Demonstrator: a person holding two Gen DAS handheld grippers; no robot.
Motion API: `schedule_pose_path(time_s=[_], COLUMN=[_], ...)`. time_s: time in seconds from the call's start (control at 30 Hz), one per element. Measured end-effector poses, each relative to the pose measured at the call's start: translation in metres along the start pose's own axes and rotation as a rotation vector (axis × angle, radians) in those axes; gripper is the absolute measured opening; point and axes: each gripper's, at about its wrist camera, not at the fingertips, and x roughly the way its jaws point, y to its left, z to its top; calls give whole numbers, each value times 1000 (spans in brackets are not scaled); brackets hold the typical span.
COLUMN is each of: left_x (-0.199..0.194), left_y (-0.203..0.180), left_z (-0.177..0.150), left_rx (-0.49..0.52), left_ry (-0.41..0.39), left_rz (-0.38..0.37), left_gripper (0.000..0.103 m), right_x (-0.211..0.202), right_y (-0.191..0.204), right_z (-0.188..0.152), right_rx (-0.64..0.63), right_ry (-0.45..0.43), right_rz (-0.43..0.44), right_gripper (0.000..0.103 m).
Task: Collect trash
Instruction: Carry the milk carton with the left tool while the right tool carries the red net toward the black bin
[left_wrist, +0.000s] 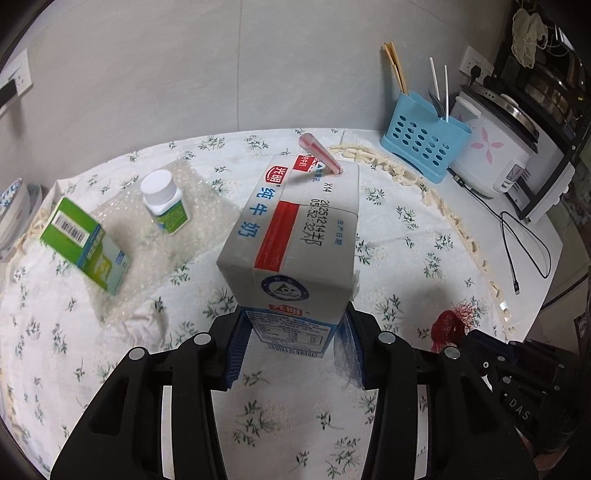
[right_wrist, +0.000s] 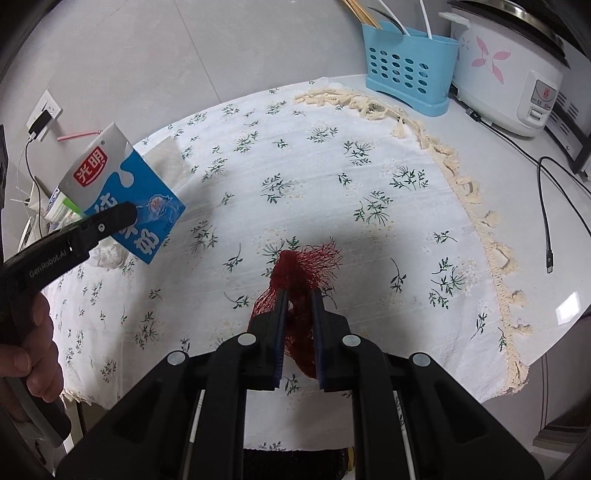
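Observation:
My left gripper (left_wrist: 291, 332) is shut on a blue and white milk carton (left_wrist: 295, 236) with a pink straw (left_wrist: 320, 153) in its top, held above the floral tablecloth (left_wrist: 184, 332). The carton (right_wrist: 125, 195) and the left gripper (right_wrist: 122, 216) also show at the left of the right wrist view, with a hand on the handle. My right gripper (right_wrist: 298, 295) is shut on a bunch of red mesh netting (right_wrist: 301, 266), lifted off the cloth. That netting (left_wrist: 448, 325) appears at the right of the left wrist view.
A white pill bottle (left_wrist: 164, 201) and a green box (left_wrist: 86, 245) sit on bubble wrap at the left. A blue cutlery holder (right_wrist: 406, 62), a rice cooker (right_wrist: 517, 70) and a black cable (right_wrist: 546, 206) lie at the back right. The cloth's fringe (right_wrist: 480, 206) runs along its right edge.

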Motion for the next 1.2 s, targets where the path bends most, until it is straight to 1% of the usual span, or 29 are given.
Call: schedule_pose_path(time_s=[0.53, 0.7, 0.9, 1.2], left_x=[-51, -67, -84, -106], left_y=[18, 19, 22, 20], left_z=[-52, -64, -81, -106], left_rx=[-69, -79, -127, -159], left_ry=[17, 21, 35, 38], left_rz=[20, 23, 4, 18], left_gripper=[44, 44, 44, 44], right_x=[-42, -55, -68, -85], right_y=[18, 26, 30, 34], right_z=[-26, -36, -48, -65], right_rx=[-67, -98, -113, -143], right_ry=[-13, -19, -25, -30], right_rz=[17, 16, 30, 53], right_gripper=[12, 12, 12, 12])
